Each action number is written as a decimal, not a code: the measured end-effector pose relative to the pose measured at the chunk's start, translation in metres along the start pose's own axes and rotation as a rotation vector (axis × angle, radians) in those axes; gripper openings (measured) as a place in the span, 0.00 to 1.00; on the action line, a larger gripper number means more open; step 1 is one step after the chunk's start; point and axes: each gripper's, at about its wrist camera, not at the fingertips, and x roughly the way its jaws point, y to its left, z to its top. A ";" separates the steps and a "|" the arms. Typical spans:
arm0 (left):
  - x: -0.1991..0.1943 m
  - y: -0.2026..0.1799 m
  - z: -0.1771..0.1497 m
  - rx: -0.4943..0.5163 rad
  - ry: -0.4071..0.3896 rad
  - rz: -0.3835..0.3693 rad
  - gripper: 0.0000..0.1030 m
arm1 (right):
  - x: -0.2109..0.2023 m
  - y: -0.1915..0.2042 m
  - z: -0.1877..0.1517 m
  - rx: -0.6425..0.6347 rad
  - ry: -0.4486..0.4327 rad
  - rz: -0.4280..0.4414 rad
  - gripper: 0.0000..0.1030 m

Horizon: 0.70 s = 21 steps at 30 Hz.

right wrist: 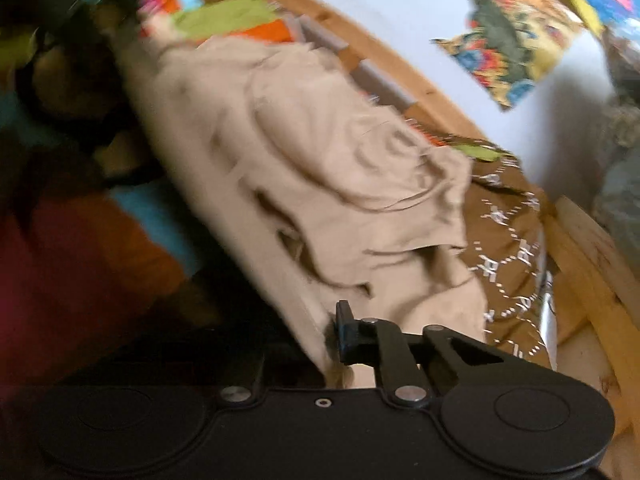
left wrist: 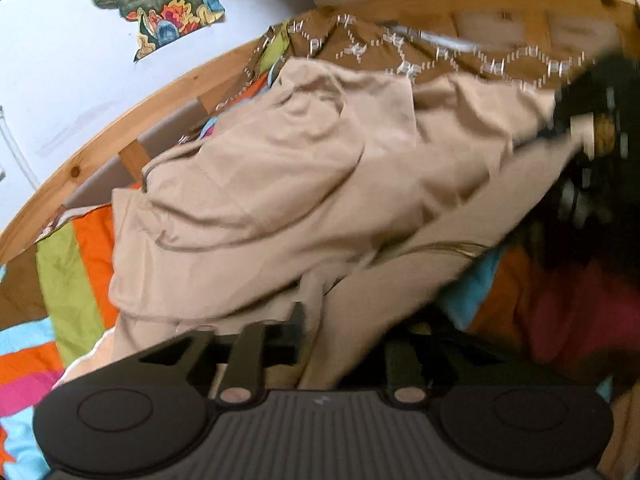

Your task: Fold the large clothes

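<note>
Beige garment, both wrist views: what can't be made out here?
- Garment type: bunched, both views.
- Left gripper grip: fingertips buried in cloth, left view.
- Right gripper: its left finger is hidden by cloth and shadow, right view; blurred in left view.
- Brown patterned cloth: partly under the garment.

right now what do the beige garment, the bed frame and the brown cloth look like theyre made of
Beige garment: soft matte woven fabric, probably cotton or a blend; it creases and drapes loosely. Bed frame: pale unpainted wood, likely pine; knots and grain show. Brown cloth: thin textile with a white geometric pattern, printed or stitched, too blurred to tell which.
</note>
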 end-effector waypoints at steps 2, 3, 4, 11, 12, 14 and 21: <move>-0.001 -0.007 -0.013 0.032 0.004 0.078 0.64 | -0.006 -0.009 0.005 0.076 -0.046 -0.013 0.12; -0.001 -0.009 -0.019 0.055 0.008 0.106 0.66 | -0.010 -0.014 0.008 0.106 -0.076 -0.019 0.12; 0.000 -0.011 -0.025 0.077 0.020 0.126 0.66 | -0.013 -0.016 0.011 0.125 -0.100 -0.025 0.12; 0.006 0.001 -0.055 0.140 0.128 0.266 0.73 | -0.013 -0.027 0.015 0.181 -0.146 -0.028 0.11; 0.005 0.007 -0.058 0.126 0.138 0.282 0.74 | -0.013 -0.028 0.014 0.184 -0.147 -0.029 0.11; 0.003 0.017 -0.063 0.123 0.148 0.305 0.78 | -0.013 -0.027 0.015 0.183 -0.147 -0.027 0.11; 0.002 0.040 -0.078 0.131 0.193 0.364 0.60 | -0.004 -0.017 0.000 0.055 -0.010 -0.025 0.31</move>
